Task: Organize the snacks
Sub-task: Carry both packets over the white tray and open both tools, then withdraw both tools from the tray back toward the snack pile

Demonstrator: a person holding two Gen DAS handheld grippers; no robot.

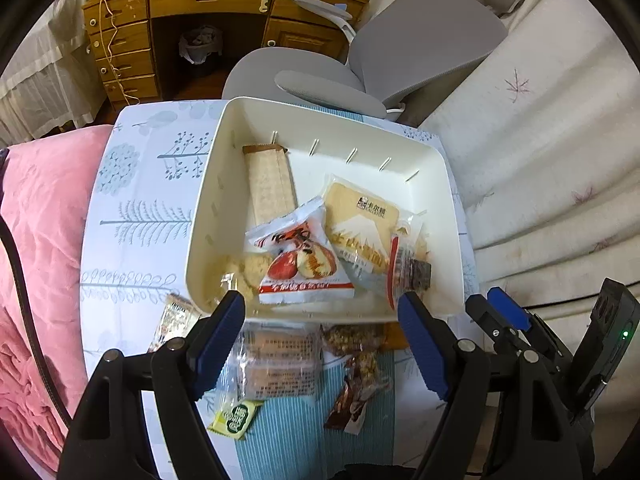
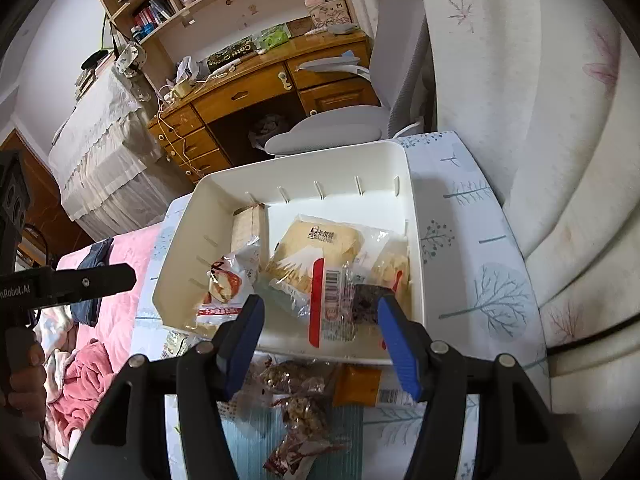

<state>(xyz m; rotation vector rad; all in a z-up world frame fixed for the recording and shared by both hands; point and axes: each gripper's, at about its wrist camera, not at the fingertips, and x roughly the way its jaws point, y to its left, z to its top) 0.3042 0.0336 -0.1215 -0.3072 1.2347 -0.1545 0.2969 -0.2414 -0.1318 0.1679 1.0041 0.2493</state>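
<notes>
Both grippers, left gripper (image 1: 322,312) and right gripper (image 2: 320,320), hang open and empty above a white rectangular plastic bin (image 1: 400,140) holding wrapped snacks. More packets, including a small green-and-yellow candy wrapper (image 1: 235,418), lie on the table just beside it. Probably best: lower squarely over one packet before closing.

A wooden desk (image 1: 216,4) with drawers stands at twelve o'clock, a grey office chair (image 1: 400,44) just beside it toward one o'clock, a pink quilt (image 1: 44,240) spreads at nine o'clock, and a cream sofa (image 1: 552,160) with leaf prints fills three o'clock
</notes>
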